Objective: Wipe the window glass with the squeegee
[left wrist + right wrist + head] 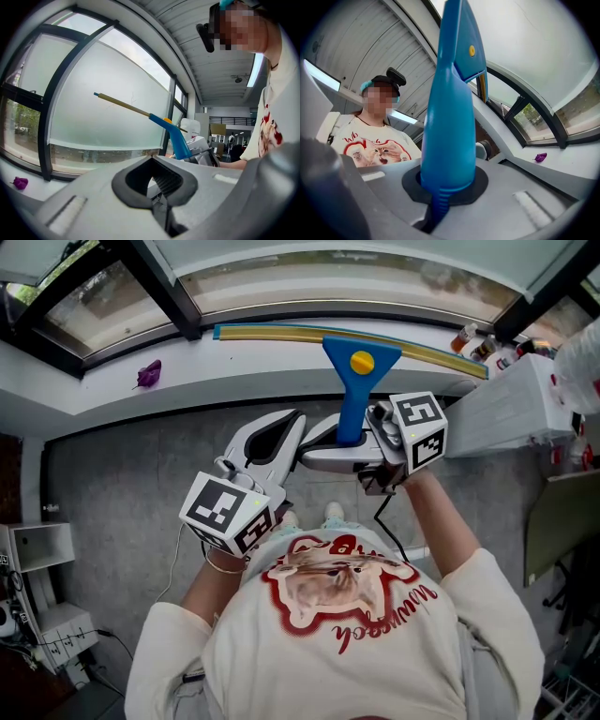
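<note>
1. Squeegee point(354, 397): blue handle, yellow knob, long yellow-edged blade. It is held upright in front of the window glass point(356, 282), with the blade set slantwise across the lower part of the frosted pane. Contact between blade and glass cannot be told.
2. Right hand-held gripper point(343, 450): its jaws are clamped on the lower end of the blue handle, which is seen rising straight out from between the pads in the right gripper view point(449, 117).
3. Left hand-held gripper point(281, 432): it is held just beside the right one. Its jaws are closed together with nothing between them, and it is pointed towards the window.
4. Window sill point(103, 385): white. A small purple object point(148, 374) is placed on it, well left of the squeegee.
5. Person: a cream shirt with a red cat print is worn.
</note>
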Motion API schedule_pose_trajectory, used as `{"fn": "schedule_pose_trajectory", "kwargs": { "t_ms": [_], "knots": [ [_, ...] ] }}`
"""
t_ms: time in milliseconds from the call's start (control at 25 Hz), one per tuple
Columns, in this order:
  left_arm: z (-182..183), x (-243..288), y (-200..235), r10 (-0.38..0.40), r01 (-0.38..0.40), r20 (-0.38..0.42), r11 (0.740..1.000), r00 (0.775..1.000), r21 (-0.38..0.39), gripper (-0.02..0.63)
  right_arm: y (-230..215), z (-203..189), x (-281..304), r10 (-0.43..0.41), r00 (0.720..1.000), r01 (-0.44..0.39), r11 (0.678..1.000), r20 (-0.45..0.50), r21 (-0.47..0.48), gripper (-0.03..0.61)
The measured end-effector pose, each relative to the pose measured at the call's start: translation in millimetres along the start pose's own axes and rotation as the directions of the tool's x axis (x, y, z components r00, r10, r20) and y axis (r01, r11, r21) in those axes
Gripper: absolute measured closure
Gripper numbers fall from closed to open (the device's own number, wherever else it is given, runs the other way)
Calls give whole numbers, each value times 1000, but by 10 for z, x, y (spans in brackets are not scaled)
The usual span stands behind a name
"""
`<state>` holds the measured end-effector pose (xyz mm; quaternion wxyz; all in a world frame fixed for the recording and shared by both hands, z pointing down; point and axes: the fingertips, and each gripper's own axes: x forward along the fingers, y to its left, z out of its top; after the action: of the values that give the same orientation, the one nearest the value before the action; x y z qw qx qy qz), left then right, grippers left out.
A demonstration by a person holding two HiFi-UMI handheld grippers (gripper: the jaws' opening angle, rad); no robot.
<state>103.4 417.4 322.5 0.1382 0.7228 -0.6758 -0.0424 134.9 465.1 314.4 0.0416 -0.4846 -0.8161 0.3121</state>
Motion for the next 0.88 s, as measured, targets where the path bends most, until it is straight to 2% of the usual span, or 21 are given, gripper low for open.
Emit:
{"fn": "schedule_pose_trajectory", "kwargs": {
  "t_ms": [200,320,560,680,760,880],
  "knots": [
    [-14,29,-55,-22,22,-11,1000,1000,13,609,49,-24,-23,11,999,-14,998,-52,-55,552],
    [-2,39,-65,-24,24,-10,1000,1000,2,609,55,-18,-32,21,998,-24,998,-65,-54,552],
    [77,95,-80,-27,28,-6,999,1000,27,609,105,63,-46,63,998,-63,998,11,-23,552],
    [46,116,-48,-36,36,-19,999,999,35,611,283,8,132,131,991,-133,988,-35,-84,552],
    [63,107,-18,-31,32,-13,999,999,37,610,315,-19,214,116,991,-124,983,-67,-133,552],
    [98,104,-3,-18,18,0,998,1000,57,609,267,20,183,116,992,-119,990,-42,-69,552]
  ]
}}
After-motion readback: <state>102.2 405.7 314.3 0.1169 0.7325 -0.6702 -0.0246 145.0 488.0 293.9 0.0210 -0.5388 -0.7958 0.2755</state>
